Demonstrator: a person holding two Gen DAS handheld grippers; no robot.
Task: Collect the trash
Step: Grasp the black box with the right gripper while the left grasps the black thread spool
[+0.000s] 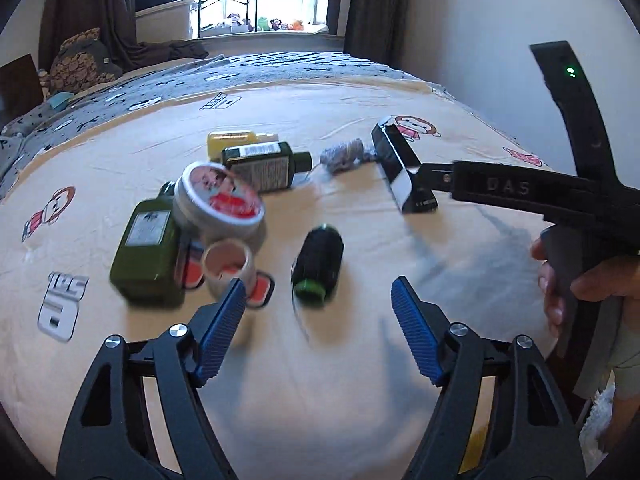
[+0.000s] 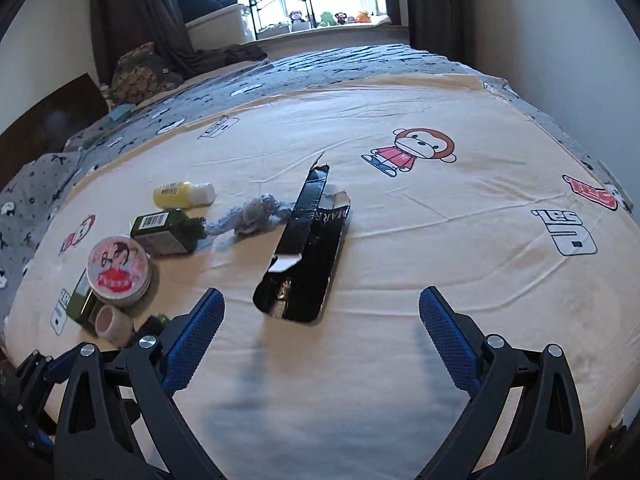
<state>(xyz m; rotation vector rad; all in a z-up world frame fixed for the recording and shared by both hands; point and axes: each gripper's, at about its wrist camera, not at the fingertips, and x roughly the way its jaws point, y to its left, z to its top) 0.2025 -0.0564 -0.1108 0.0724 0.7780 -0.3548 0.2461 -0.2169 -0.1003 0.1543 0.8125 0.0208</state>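
Observation:
Trash lies on a cream bed sheet (image 1: 320, 360). A black spool with a green rim (image 1: 317, 265) lies just ahead of my open, empty left gripper (image 1: 318, 296). Left of it are a small tape roll (image 1: 229, 265), a round pink tin (image 1: 220, 204), a dark green bottle (image 1: 146, 252), another green bottle (image 1: 266, 164) and a yellow bottle (image 1: 236, 140). A torn black box (image 2: 306, 254) lies ahead of my open, empty right gripper (image 2: 322, 308), beside a grey cloth wad (image 2: 252, 216). The right gripper also shows in the left wrist view (image 1: 428, 178), next to the box (image 1: 400, 168).
The sheet (image 2: 440, 240) covers a bed with a grey patterned blanket (image 2: 320, 68) at the far end. A window sill with toys (image 2: 332, 18), dark curtains and a folding rack stand behind. The wall is to the right; the bed's edge drops off at the right.

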